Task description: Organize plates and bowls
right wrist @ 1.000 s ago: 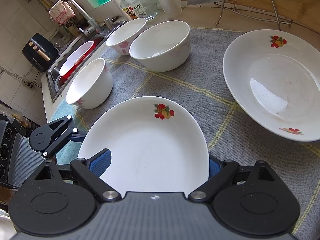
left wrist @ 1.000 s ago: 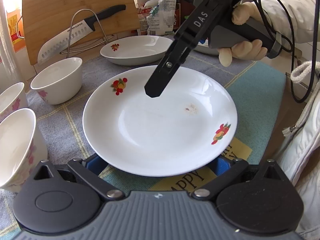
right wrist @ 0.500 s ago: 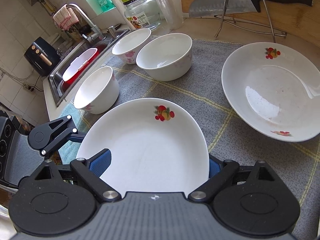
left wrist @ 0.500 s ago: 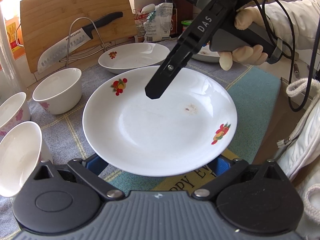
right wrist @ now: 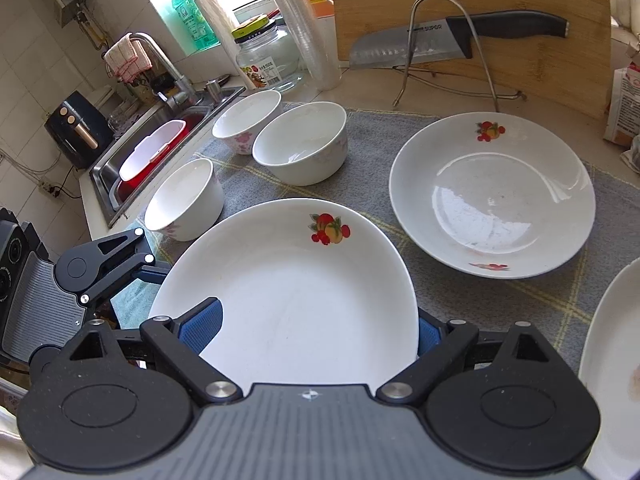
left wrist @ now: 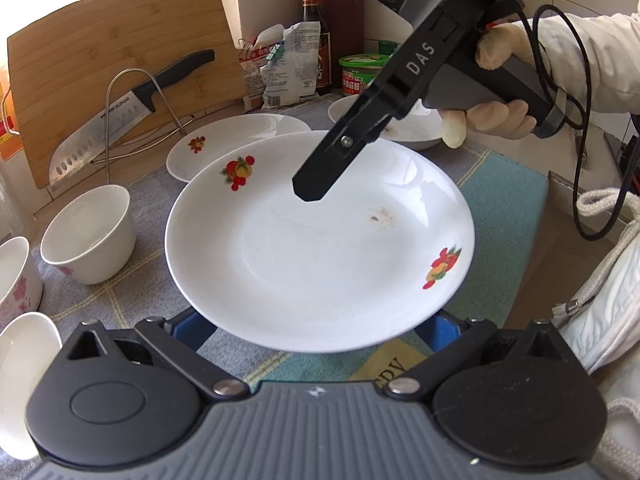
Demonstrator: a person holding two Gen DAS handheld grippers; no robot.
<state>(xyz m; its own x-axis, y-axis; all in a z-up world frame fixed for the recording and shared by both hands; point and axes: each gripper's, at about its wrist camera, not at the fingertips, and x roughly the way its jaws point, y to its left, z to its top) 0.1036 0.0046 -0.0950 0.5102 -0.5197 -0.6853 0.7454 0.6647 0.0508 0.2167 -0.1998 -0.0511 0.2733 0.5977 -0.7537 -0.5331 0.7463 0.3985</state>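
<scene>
A white plate with fruit decals hangs above the grey checked mat, carried between both grippers. My left gripper has its blue pads under the plate's near rim on both sides. My right gripper meets it from the opposite side, jaws wide, one blue pad over the plate's face and one at its rim. One of its black fingers lies across the plate. A second plate and a third rest on the mat. Three white bowls stand to the left.
A bamboo cutting board leans at the back behind a knife on a wire rack. A sink with a red tub lies beyond the bowls. Jars, bottles and bags crowd the back. A gloved hand holds the right gripper.
Both grippers have risen with the plate between them. The mat, bowls and the other plates have dropped away beneath, and the third plate has come into view.
</scene>
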